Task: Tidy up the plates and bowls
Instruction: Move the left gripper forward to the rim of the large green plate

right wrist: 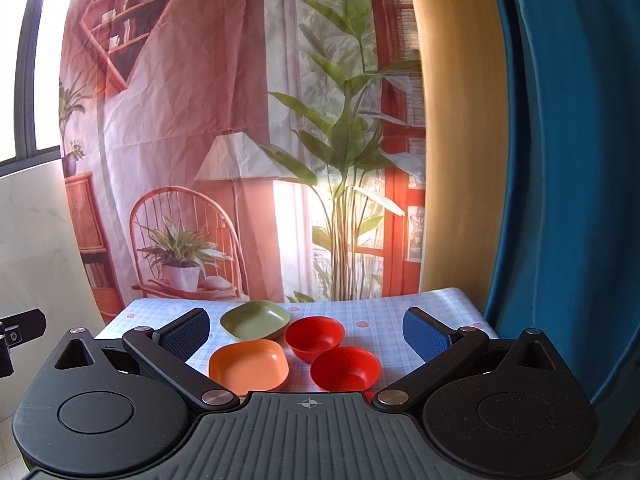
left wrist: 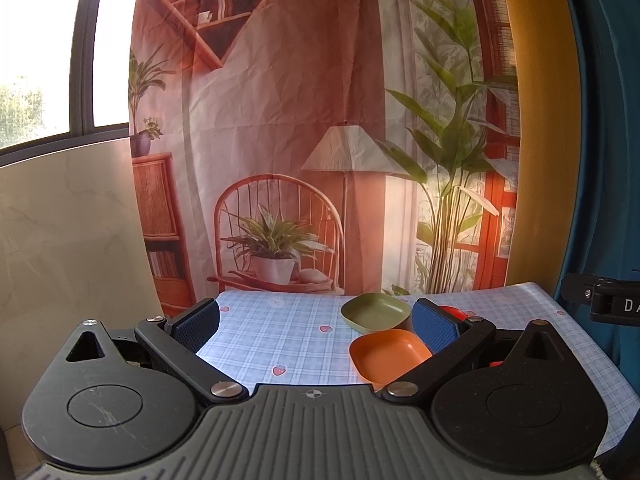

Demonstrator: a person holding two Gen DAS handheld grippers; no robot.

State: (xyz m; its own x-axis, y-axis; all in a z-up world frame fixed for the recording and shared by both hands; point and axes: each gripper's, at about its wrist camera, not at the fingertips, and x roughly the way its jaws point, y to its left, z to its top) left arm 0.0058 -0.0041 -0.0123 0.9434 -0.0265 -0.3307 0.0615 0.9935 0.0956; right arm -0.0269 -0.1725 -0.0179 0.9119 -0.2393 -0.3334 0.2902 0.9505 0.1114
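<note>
1. The right hand-held gripper [right wrist: 306,330] hangs low over the near edge of the worktop [right wrist: 384,312], jaws spread wide, gripping nothing
2. Between its blue pads [right wrist: 426,334] sit four dishes: an orange square plate [right wrist: 248,366] nearest, an olive-green square plate [right wrist: 255,320] behind it
3. Two red bowls [right wrist: 315,338] [right wrist: 345,368] stand just right of the plates, rims close together
4. The left hand-held gripper [left wrist: 316,326] is likewise wide and empty, the orange plate [left wrist: 390,354] beside its right pad
5. A printed room-scene backdrop [right wrist: 192,120] hangs behind the checked tablecloth [left wrist: 280,320]
</note>
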